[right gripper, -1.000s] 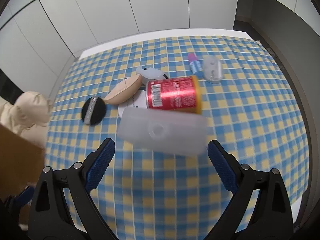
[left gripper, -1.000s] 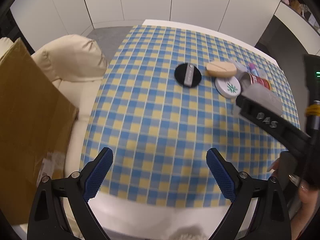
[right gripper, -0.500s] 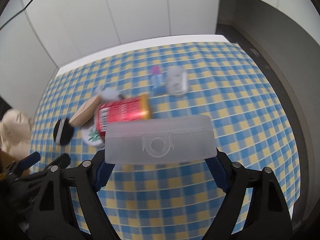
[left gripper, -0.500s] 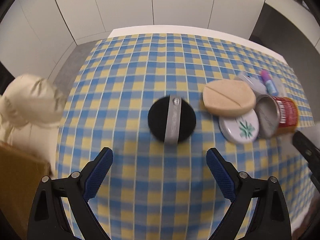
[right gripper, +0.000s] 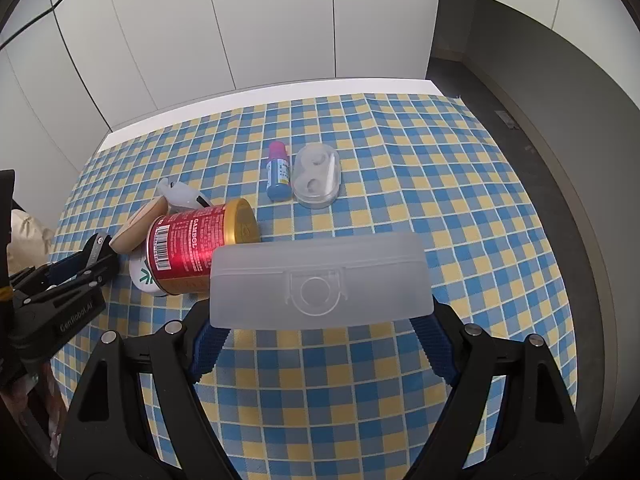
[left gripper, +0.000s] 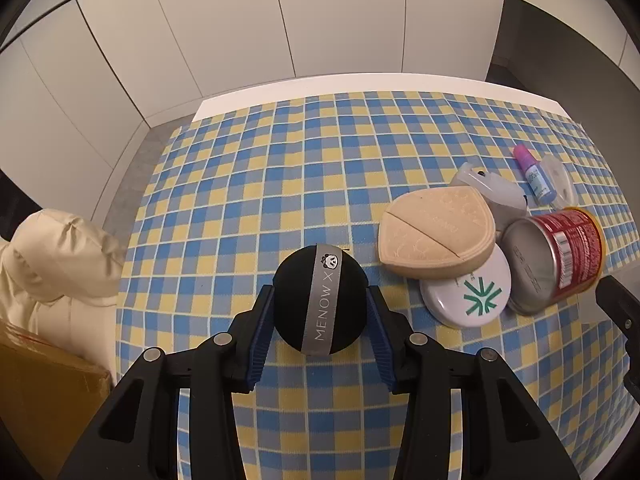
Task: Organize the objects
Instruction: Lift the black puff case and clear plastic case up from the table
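A black round powder puff (left gripper: 292, 300) with a grey ribbon lies on the checked tablecloth (left gripper: 280, 184). My left gripper (left gripper: 320, 292) is closing on it, and both blue pads touch its sides. In the right wrist view, my right gripper (right gripper: 318, 320) is shut on the ends of a frosted plastic box (right gripper: 320, 280), held lengthwise just above the cloth. The left gripper (right gripper: 80, 264) shows at that view's left edge.
Right of the puff lie a beige sponge (left gripper: 436, 236), a white compact (left gripper: 468, 292) and a red can (left gripper: 560, 260) on its side. Farther back are a blue dropper bottle (right gripper: 278, 176) and a clear lens case (right gripper: 316, 178). A cream cushion (left gripper: 56, 252) and cardboard box (left gripper: 40, 380) sit left.
My left gripper moved forward and down to the black puff and closed around it. My right gripper closed on the frosted box and has shifted right with it.
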A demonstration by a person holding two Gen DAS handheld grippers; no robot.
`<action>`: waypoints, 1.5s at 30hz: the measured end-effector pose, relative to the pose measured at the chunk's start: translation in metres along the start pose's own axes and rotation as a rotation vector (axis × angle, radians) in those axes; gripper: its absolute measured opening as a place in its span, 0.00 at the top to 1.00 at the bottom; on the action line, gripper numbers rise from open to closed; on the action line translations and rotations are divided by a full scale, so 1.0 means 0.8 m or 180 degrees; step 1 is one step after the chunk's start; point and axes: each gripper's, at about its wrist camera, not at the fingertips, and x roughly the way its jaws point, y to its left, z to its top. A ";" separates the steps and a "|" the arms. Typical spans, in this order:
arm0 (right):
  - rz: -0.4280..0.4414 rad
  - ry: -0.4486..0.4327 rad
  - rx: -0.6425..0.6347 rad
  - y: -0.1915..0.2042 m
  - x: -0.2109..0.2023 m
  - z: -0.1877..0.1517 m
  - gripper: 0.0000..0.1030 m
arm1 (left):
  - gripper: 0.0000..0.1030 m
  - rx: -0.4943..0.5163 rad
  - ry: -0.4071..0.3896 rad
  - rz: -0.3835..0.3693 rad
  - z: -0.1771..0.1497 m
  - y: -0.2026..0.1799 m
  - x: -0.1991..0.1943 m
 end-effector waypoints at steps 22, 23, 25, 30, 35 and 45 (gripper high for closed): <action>-0.0125 0.0035 -0.0250 0.020 -0.047 0.024 0.18 | 0.57 -0.0197 -0.0098 0.0055 0.012 0.031 -0.084; -0.0130 0.0034 -0.0252 0.020 -0.052 0.026 0.18 | 0.57 -0.0198 -0.0102 0.0068 0.014 0.031 -0.090; -0.0150 0.0018 -0.0266 0.021 -0.062 0.028 0.18 | 0.57 -0.0214 -0.0131 0.0058 0.020 0.034 -0.101; -0.0165 -0.0032 -0.0294 0.022 -0.097 0.037 0.18 | 0.57 -0.0265 -0.0181 0.0081 0.031 0.041 -0.134; -0.0189 -0.0068 -0.0302 0.020 -0.138 0.055 0.18 | 0.57 -0.0307 -0.0220 0.0090 0.048 0.049 -0.179; -0.0112 -0.0349 -0.0313 0.020 -0.249 0.108 0.18 | 0.57 -0.0395 -0.0491 0.0150 0.084 0.066 -0.289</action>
